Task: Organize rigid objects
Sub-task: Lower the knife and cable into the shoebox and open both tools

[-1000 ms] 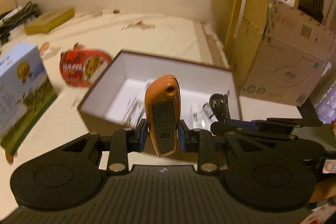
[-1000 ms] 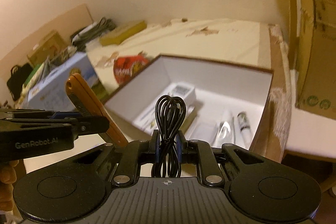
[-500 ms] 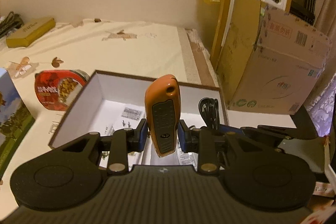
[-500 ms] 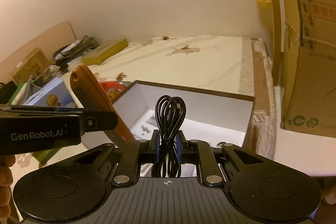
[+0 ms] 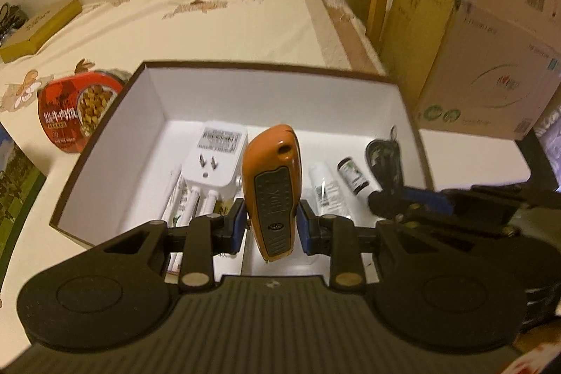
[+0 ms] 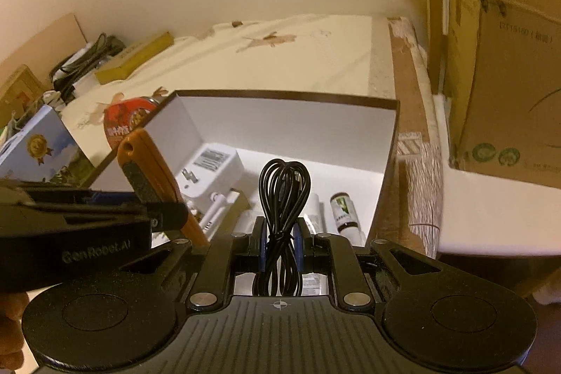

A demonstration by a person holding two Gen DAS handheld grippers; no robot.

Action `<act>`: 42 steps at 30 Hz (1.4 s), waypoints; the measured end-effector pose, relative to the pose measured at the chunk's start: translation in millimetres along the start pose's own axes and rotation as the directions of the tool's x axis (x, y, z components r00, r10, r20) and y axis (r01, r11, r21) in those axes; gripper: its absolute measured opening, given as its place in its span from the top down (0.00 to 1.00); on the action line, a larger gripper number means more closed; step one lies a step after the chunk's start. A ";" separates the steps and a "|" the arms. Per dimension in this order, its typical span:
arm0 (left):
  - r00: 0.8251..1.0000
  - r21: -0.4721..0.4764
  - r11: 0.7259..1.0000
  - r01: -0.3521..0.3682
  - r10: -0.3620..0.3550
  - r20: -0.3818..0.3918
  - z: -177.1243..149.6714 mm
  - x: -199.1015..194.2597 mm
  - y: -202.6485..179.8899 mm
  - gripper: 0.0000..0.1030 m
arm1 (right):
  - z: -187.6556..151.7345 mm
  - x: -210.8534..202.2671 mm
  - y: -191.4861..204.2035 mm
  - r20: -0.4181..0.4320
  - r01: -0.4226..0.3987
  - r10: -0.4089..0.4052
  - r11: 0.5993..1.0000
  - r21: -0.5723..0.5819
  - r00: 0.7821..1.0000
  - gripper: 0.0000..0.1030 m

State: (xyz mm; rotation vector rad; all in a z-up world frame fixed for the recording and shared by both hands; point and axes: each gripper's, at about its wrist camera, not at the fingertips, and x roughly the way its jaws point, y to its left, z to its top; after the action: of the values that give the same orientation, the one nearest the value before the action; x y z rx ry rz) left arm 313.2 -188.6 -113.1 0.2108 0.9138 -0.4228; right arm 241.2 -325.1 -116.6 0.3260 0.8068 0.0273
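Note:
My left gripper (image 5: 269,228) is shut on an orange utility knife (image 5: 272,184), held upright over the near part of an open white box with a brown rim (image 5: 266,67). My right gripper (image 6: 278,242) is shut on a coiled black cable (image 6: 284,191) over the box's right side (image 6: 391,163). The knife (image 6: 150,177) and left gripper also show at the left of the right wrist view. In the box lie a white plug adapter (image 5: 215,160), white tubes (image 5: 324,186) and a small dark bottle (image 5: 352,176).
A red food can (image 5: 75,113) lies left of the box. A blue carton (image 6: 38,149) stands further left. A yellow flat box (image 5: 38,28) sits far back left. Large cardboard boxes (image 5: 491,58) stand to the right. A cream tablecloth (image 5: 228,20) stretches behind.
Both grippers have moved forward and tilted down over the box, so its contents now show. Each still holds its object.

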 end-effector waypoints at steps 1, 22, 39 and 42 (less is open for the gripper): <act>1.000 0.004 1.000 -0.004 0.004 -0.012 -1.2 4.1 0.0 0.75 | 0.2 1.2 -0.3 -0.007 0.005 -0.005 1.000 -0.003 1.000 0.89; 0.991 -0.001 0.999 -0.050 0.049 -0.124 -8.5 34.0 8.6 0.65 | 2.0 15.6 1.3 -0.072 0.040 -0.041 0.999 -0.016 0.997 0.88; 0.996 -0.065 0.997 -0.043 0.038 -0.078 -18.0 8.3 27.5 0.63 | -6.0 3.9 4.3 -0.049 0.016 -0.017 1.000 -0.025 0.999 0.50; 0.998 -0.083 0.996 -0.038 0.033 -0.055 -20.0 -3.0 30.5 0.62 | -10.3 -4.1 6.1 -0.037 0.003 -0.004 1.000 -0.025 0.999 0.45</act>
State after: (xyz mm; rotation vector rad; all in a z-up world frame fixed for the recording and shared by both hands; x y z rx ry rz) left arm 310.6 -153.4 -122.7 0.1616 0.9768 -0.3461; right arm 231.6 -317.1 -118.5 0.3016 0.8432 0.0406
